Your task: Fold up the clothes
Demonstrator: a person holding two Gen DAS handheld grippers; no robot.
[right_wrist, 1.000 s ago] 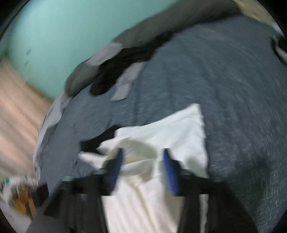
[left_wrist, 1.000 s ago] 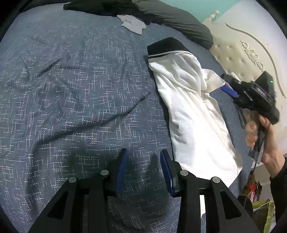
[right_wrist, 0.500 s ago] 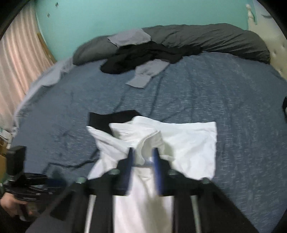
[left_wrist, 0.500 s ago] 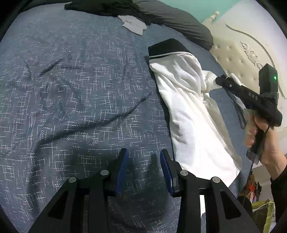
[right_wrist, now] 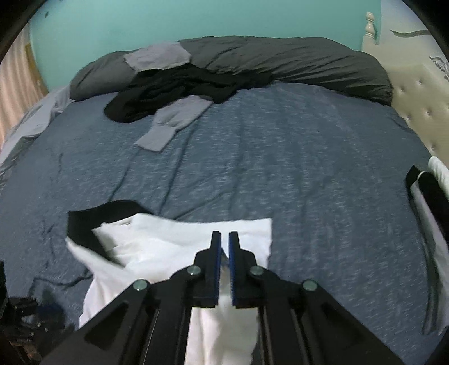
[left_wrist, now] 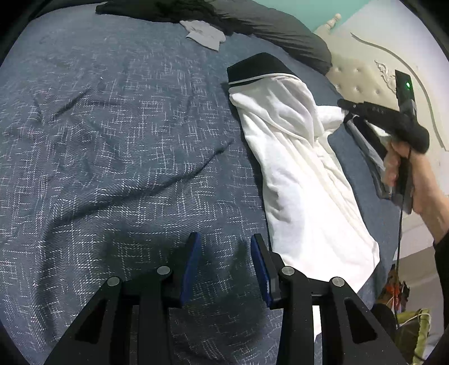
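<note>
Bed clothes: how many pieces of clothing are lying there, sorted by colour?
White with black trim: 2, the white shirt pinched by the right gripper, and another garment at the right edge.
Black: 1, a crumpled heap.
Grey: 2, a sleeve and a patch, possibly one garment.
Total: 5

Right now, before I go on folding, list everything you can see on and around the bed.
white shirt: one, white with a black collar band, near edge of bed
bedspread: one, blue-grey weave, covering bed
black clothes: one heap, far side
grey garment: one, beside the heap
duvet: one, dark grey, along far edge
headboard: one, cream, tufted
wall: teal
left claw: open, over bare bedspread
right claw: has just closed, pinching white shirt
</note>
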